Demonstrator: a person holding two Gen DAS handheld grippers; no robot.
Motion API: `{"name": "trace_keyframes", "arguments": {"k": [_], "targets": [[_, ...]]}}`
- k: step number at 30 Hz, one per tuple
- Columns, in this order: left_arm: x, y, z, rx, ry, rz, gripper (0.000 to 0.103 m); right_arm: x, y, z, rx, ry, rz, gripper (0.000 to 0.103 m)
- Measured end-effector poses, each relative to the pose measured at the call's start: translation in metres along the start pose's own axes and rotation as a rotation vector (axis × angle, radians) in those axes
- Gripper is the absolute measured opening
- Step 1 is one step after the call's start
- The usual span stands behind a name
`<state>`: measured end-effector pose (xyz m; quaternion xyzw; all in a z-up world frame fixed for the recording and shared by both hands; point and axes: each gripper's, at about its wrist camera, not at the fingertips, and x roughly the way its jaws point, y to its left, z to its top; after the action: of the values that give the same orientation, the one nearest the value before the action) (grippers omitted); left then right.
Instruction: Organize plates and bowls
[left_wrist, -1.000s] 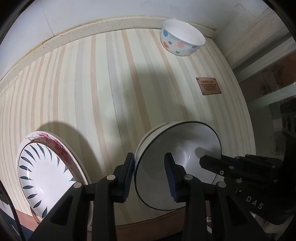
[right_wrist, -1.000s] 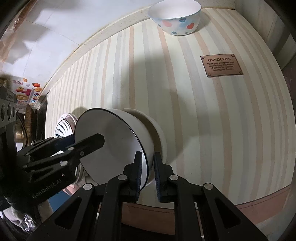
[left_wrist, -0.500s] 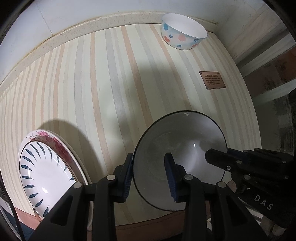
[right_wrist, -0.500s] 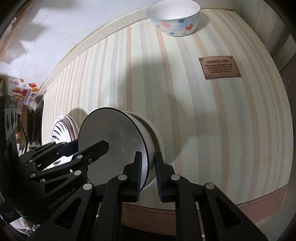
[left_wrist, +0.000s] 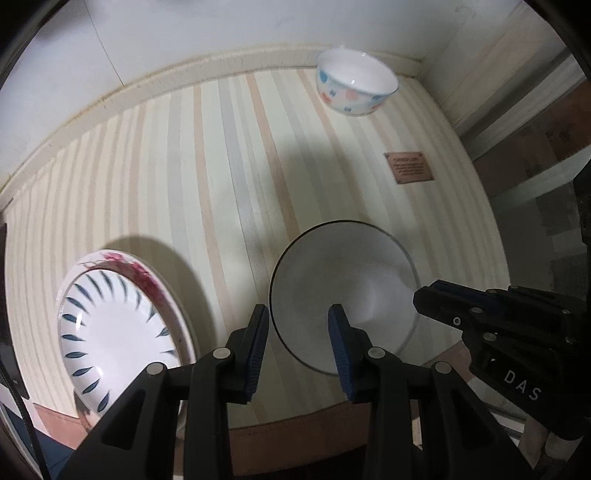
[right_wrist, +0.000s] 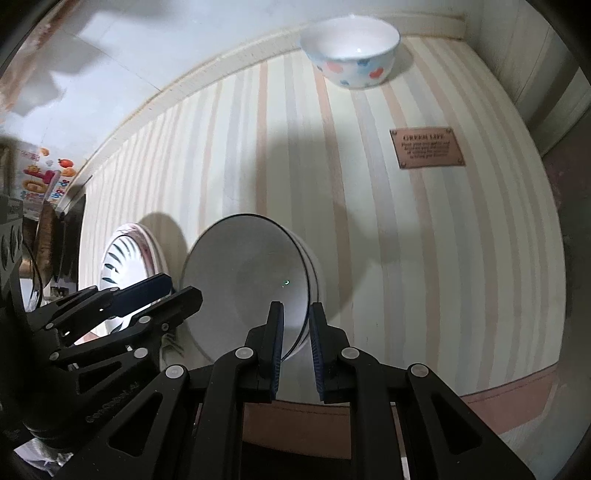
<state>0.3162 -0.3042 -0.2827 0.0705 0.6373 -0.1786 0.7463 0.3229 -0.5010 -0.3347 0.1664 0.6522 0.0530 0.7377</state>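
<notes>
Two bowls and two stacked plates sit on the striped table (left_wrist: 221, 155). The right gripper (right_wrist: 297, 347) pinches the rim of the black-rimmed bowl (right_wrist: 243, 288), near the table's front edge at 6 o'clock. The left gripper (left_wrist: 297, 347) is spread wide with the bowl's rim between its fingers, not squeezing. I think the bowl could slip or tip, since only one thin edge is held. It might bump the plates (left_wrist: 110, 332) at 8 o'clock. The spotted bowl (left_wrist: 354, 86) waits far off at 1 o'clock.
</notes>
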Motion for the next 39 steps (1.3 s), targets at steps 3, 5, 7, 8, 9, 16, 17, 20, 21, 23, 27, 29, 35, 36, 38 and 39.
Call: {"name": "trace_keyframes", "arguments": {"k": [3, 5, 7, 8, 9, 16, 17, 20, 21, 23, 27, 29, 35, 36, 38, 39], "targets": [[-0.022, -0.003, -0.004, 0.006, -0.031, -0.005, 0.030, -0.019, 0.006, -0.007, -0.015, -0.022, 0.004, 0.017], [-0.038, -0.003, -0.007, 0.011, -0.049, -0.012, 0.031, -0.034, 0.012, -0.013, -0.029, -0.038, 0.003, 0.018], [-0.049, -0.003, -0.009, 0.011, -0.058, -0.018, 0.031, -0.047, 0.018, -0.018, -0.047, -0.046, -0.004, 0.023], [-0.055, -0.002, -0.010, 0.007, -0.061, -0.020, 0.031, -0.052, 0.020, -0.021, -0.057, -0.051, -0.013, 0.029], [-0.060, -0.001, -0.011, 0.005, -0.062, -0.026, 0.031, -0.057, 0.023, -0.023, -0.065, -0.058, -0.020, 0.041], [-0.079, 0.004, -0.006, -0.026, -0.052, -0.060, 0.031, -0.085, 0.035, -0.037, -0.093, -0.074, -0.028, 0.061], [-0.081, 0.003, -0.005, -0.026, -0.054, -0.063, 0.031, -0.087, 0.035, -0.037, -0.093, -0.077, -0.028, 0.061], [-0.082, 0.001, 0.005, -0.026, -0.065, -0.076, 0.032, -0.089, 0.034, -0.035, -0.087, -0.082, -0.032, 0.062], [-0.081, 0.001, 0.009, -0.026, -0.066, -0.079, 0.032, -0.090, 0.031, -0.032, -0.079, -0.085, -0.033, 0.066], [-0.078, 0.004, 0.021, -0.042, -0.069, -0.092, 0.032, -0.089, 0.024, -0.025, -0.056, -0.095, -0.030, 0.075], [-0.068, 0.015, 0.057, -0.074, -0.090, -0.100, 0.032, -0.086, 0.002, -0.001, -0.003, -0.108, -0.004, 0.076], [-0.060, 0.021, 0.081, -0.086, -0.098, -0.106, 0.032, -0.086, -0.011, 0.019, 0.026, -0.136, 0.000, 0.076], [-0.018, 0.024, 0.163, -0.115, -0.086, -0.107, 0.032, -0.073, -0.053, 0.097, 0.113, -0.214, 0.027, 0.076], [-0.007, 0.025, 0.176, -0.126, -0.074, -0.114, 0.032, -0.067, -0.062, 0.113, 0.132, -0.219, 0.035, 0.076], [0.017, 0.027, 0.201, -0.150, -0.044, -0.146, 0.032, -0.054, -0.077, 0.141, 0.160, -0.217, 0.042, 0.076], [0.027, 0.026, 0.211, -0.159, -0.033, -0.153, 0.032, -0.045, -0.086, 0.157, 0.174, -0.212, 0.040, 0.076]]}}
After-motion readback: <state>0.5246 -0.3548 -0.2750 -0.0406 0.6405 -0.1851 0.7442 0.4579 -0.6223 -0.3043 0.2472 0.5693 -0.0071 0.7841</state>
